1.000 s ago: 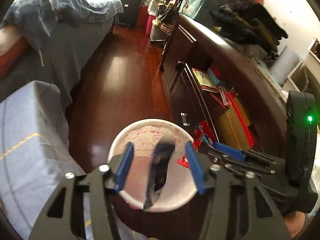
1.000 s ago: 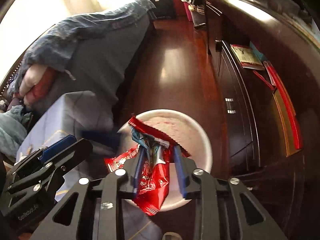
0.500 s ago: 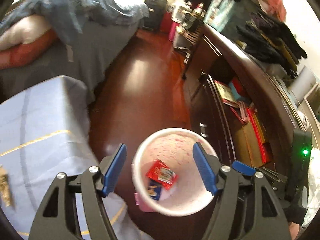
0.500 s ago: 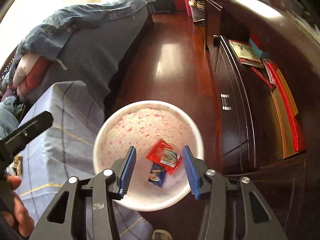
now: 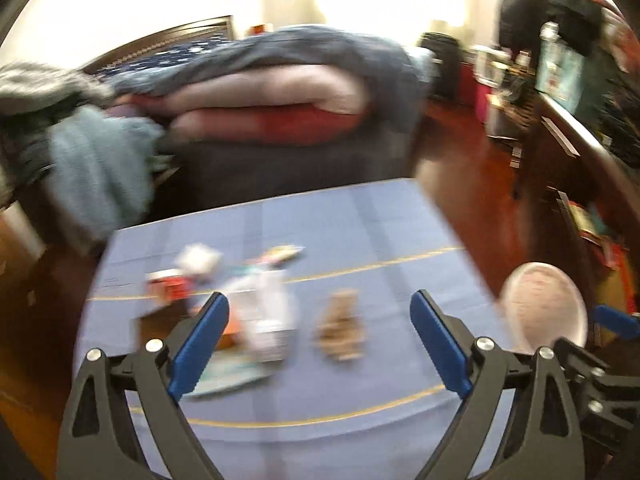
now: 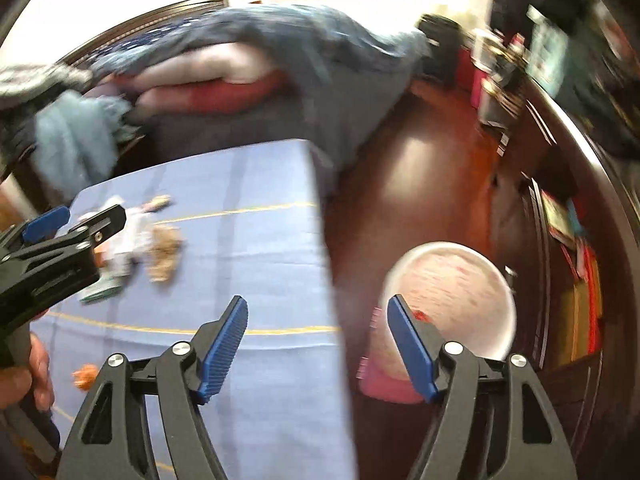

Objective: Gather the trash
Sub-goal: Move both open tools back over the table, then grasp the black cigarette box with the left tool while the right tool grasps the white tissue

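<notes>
Both views are motion-blurred. Several pieces of trash lie on the blue cloth-covered table [image 5: 360, 232]: a brown crumpled scrap [image 5: 340, 332], a white wrapper [image 5: 268, 312] and a red-and-white piece [image 5: 168, 284]. My left gripper [image 5: 320, 344] hangs over them with its jaws opening wide and nothing between them. The pink speckled bin [image 6: 452, 292] stands on the floor beside the table's right edge, with a red wrapper [image 6: 420, 315] showing inside. My right gripper [image 6: 318, 346] hangs over the table's edge next to the bin, jaws opening and empty. The left gripper [image 6: 60, 240] also shows at left in the right wrist view.
A bed piled with blankets and pillows [image 5: 260, 92] fills the back. A dark wooden cabinet [image 6: 560, 220] with books runs along the right, across a strip of red-brown floor [image 6: 420, 168]. A small orange scrap [image 6: 84, 374] lies near a hand [image 6: 28, 376] at lower left.
Both grippers let their wrappers fall into the bin, then swung left and up toward the table with jaws widening. The bin has slid from centre to the right in both views.
</notes>
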